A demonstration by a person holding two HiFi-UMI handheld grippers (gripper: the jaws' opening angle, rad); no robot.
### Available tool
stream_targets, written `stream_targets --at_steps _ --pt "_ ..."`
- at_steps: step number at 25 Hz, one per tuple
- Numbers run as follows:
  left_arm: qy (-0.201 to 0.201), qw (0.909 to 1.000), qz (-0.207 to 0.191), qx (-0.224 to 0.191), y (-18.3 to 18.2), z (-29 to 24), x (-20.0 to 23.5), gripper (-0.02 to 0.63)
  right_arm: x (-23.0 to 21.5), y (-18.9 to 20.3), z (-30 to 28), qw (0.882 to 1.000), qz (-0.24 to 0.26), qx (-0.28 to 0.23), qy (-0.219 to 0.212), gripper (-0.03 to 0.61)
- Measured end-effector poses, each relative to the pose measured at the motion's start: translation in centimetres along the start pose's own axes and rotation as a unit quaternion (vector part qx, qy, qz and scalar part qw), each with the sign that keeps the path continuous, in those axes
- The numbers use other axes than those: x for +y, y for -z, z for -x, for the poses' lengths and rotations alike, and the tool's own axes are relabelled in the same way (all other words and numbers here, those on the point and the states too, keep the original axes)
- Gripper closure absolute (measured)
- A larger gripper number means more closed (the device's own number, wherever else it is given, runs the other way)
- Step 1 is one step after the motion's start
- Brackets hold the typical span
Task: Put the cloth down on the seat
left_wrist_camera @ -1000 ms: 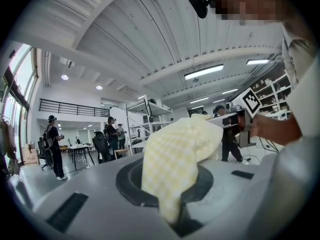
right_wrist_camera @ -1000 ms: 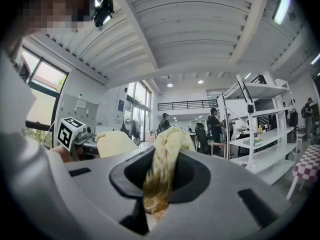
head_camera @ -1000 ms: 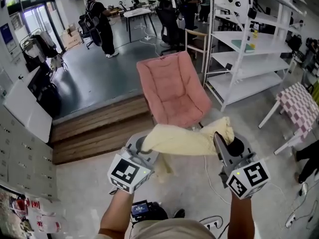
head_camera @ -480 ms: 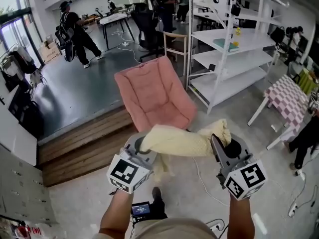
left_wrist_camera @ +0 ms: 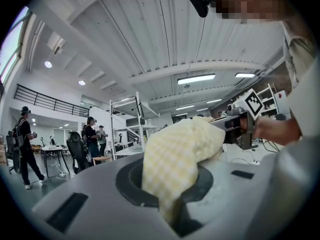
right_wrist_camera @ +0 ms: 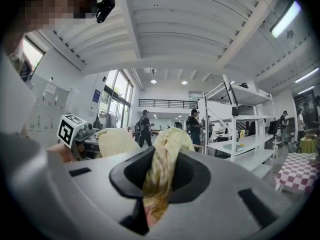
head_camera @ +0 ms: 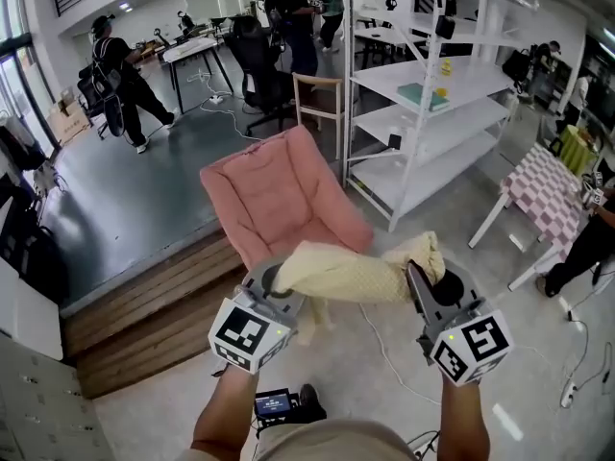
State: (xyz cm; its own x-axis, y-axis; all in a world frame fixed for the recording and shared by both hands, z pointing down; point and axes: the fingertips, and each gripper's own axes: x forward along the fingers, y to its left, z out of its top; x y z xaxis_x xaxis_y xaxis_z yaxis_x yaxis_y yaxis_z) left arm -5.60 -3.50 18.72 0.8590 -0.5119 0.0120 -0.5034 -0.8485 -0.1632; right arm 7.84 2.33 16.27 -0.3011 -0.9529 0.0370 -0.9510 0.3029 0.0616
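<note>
A pale yellow checked cloth (head_camera: 336, 272) hangs stretched between my two grippers at waist height. My left gripper (head_camera: 272, 284) is shut on its left end (left_wrist_camera: 172, 169), and a fold droops below that side. My right gripper (head_camera: 420, 275) is shut on the bunched right end (right_wrist_camera: 162, 164). The pink padded seat (head_camera: 279, 200) stands just beyond the cloth, tilted back, its lower front edge hidden behind the cloth. In the left gripper view the right gripper (left_wrist_camera: 243, 126) shows held in a hand.
A white shelving unit (head_camera: 423, 94) stands to the right of the seat. A wooden step (head_camera: 144, 305) runs to the left. A chair with a pink checked cover (head_camera: 548, 195) is at the far right. A cable (head_camera: 384, 349) lies on the floor. People (head_camera: 115, 75) walk far behind.
The view has swung, so the pink seat and shelves have slid leftward in the head view. Both grippers keep the same hold on the cloth at the same height.
</note>
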Motion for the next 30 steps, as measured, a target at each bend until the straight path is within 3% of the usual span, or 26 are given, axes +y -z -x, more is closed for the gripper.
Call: stream_targets --at_steps 15,23,30 --pt "0.041 0.9991 0.006 -0.010 3.7 -6.0 11.4 0.572 -2.8 1.4 -12.6 0.999 0.005 0.010 0.047 0.520" --pt "0.020 0.9998 -0.002 0.007 6.2 -10.9 15.3 0.571 -7.7 2.5 -18.5 1.000 0.000 0.001 0.031 0.520" --pt "-0.027 0.9990 -0.013 0.032 9.1 -16.9 19.4 0.571 -13.6 5.3 -25.6 1.000 -0.015 0.002 -0.014 0.520"
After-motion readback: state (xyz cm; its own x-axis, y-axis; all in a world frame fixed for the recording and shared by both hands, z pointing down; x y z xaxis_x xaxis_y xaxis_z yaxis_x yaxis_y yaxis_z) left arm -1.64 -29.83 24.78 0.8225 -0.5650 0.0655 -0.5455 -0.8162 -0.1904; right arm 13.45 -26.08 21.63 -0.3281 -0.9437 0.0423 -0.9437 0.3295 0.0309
